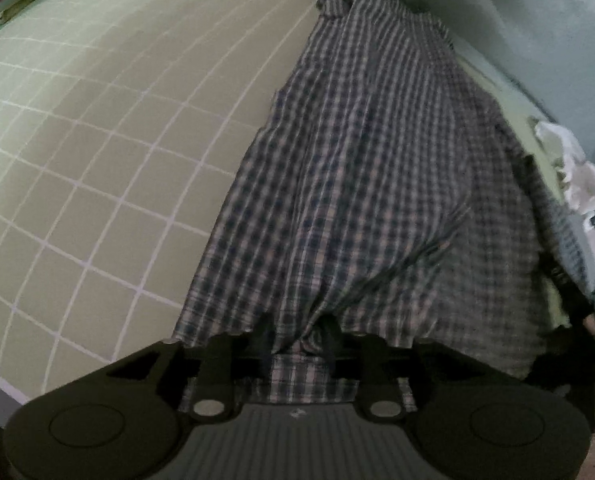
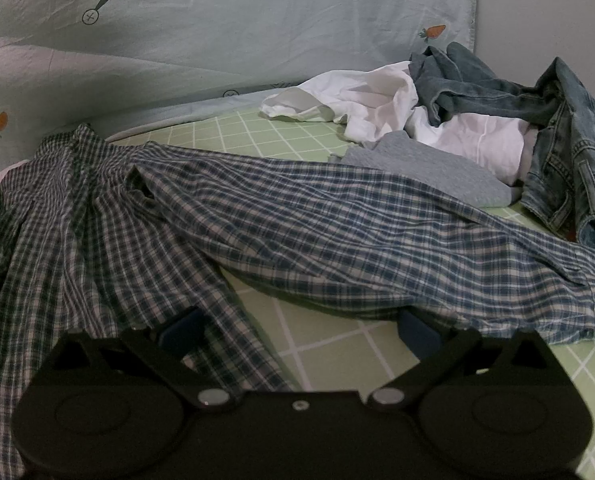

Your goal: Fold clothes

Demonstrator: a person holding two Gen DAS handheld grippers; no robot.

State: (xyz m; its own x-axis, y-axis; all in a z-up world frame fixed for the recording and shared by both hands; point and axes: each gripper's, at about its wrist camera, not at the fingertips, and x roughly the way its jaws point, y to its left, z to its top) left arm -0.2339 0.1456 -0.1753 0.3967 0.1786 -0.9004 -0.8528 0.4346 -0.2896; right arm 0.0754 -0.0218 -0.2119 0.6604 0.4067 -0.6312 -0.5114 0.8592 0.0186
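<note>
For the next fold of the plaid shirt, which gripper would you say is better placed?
Probably the left gripper: the plaid shirt hem sits between its fingers. The right gripper stands open over bare sheet.

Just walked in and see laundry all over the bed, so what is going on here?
A person with a two-finger gripper in each hand is folding a blue plaid shirt spread on the green grid sheet. The left gripper is at the shirt's hem, a fold of cloth between its partly open fingers. The right gripper is open over the sheet beside the sleeve, holding nothing. A white garment, a grey one and a denim jacket lie piled behind, unfolded.
</note>
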